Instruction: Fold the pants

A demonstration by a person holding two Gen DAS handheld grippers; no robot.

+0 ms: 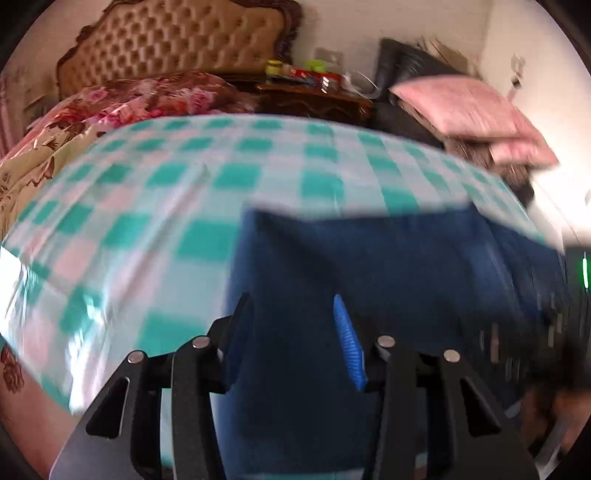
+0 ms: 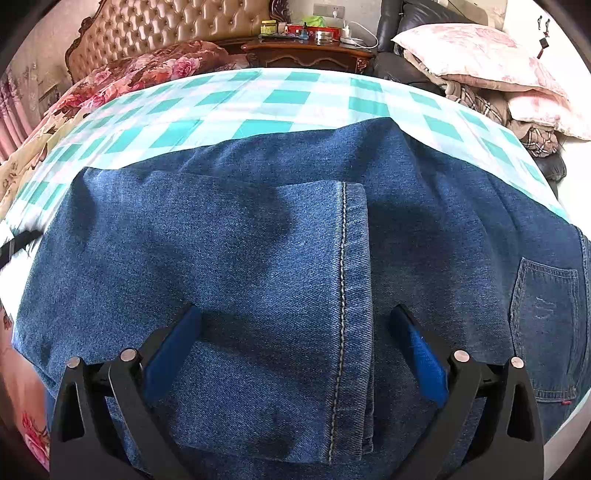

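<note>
Blue denim pants [image 2: 258, 258] lie folded on a teal-and-white checked bed sheet [image 2: 288, 96]. A leg hem with pale stitching [image 2: 345, 295] lies on top, and a back pocket [image 2: 543, 325] shows at the right. My right gripper [image 2: 295, 321] is open just above the denim, its blue pads either side of the hem. In the blurred left wrist view the pants [image 1: 388, 266] fill the lower right. My left gripper [image 1: 291, 314] is open over their left edge, with nothing between its fingers.
A tufted headboard [image 2: 177, 26] and a floral quilt [image 2: 147, 70] are at the back left. A dark wooden nightstand [image 2: 310, 53] with small items stands behind the bed. Pink pillows [image 2: 480, 55] and blankets are piled at the back right.
</note>
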